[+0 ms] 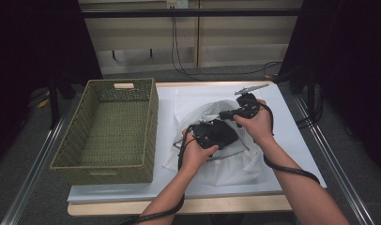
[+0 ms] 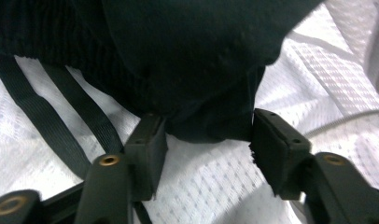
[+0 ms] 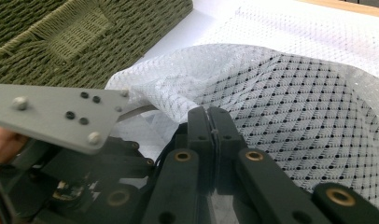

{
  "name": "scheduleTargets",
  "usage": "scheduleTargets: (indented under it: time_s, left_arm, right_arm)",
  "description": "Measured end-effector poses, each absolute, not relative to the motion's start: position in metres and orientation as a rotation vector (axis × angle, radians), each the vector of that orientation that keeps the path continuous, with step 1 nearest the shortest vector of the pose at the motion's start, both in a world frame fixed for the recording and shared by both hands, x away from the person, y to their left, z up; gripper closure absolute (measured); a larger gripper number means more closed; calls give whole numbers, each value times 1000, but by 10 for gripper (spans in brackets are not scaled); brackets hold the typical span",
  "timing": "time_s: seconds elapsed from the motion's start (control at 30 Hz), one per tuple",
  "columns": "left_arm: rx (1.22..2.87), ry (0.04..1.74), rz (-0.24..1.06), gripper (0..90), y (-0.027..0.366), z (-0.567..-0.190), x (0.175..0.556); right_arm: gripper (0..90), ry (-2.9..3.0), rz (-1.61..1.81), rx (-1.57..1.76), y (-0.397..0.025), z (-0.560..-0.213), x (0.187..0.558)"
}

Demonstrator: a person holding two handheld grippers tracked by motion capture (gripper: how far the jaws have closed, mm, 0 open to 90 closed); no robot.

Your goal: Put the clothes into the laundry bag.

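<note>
Right now your left gripper [image 1: 216, 136] sits low over the white mesh laundry bag [image 1: 212, 161] in the middle of the white table [image 1: 292, 136], and in the left gripper view its jaws stand apart with a fold of dark garment [image 2: 197, 70] hanging between them; the left pad [image 2: 148, 144] meets the cloth's lower edge, the right pad [image 2: 271, 144] is just beside it, so the fold is framed rather than pinched. Two black ribbed straps [image 2: 52, 126] of the garment run across the mesh to the left of that jaw. Your right gripper [image 3: 211, 122] is held farther back over the bag, and in the right gripper view its jaws are pressed together on the thin edge of the mesh, pulling the bag's mouth up so the netting arches open beyond them. The other gripper's grey plate [image 3: 52, 116] shows at that view's left. From above, the garment lies bunched at the bag's opening, between your two hands. The green woven basket [image 1: 109, 131] stands to the left of the bag, apart from it.
</note>
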State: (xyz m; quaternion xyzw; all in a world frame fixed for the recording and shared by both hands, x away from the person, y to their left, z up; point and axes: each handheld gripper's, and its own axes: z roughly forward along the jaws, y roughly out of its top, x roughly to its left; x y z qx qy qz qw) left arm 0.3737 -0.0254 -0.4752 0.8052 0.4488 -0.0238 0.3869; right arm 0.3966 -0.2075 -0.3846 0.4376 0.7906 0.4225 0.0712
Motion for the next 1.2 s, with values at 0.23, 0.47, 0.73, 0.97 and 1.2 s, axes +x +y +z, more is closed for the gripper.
scheduleTargets:
  time_s: [0.23, 0.47, 0.73, 0.97, 1.2]
  left_arm:
    - [1962, 1183, -66, 746, -23, -480, 382]
    - [1941, 1171, 24, 788, -19, -477, 389]
    - [1879, 1199, 146, 792, -3, -473, 400]
    - [1850, 1231, 106, 755, 5, -475, 402]
    - [1868, 1231, 61, 572, 10, -464, 392]
  right_arm:
    - [893, 2382, 1276, 1306, -207, -385, 398]
    - [893, 2380, 1283, 1314, -207, -385, 398]
    - [893, 2391, 1299, 1299, -205, -384, 398]
    - [893, 2418, 1290, 1280, -201, -384, 394]
    - [893, 2423, 1287, 1273, -202, -382, 391]
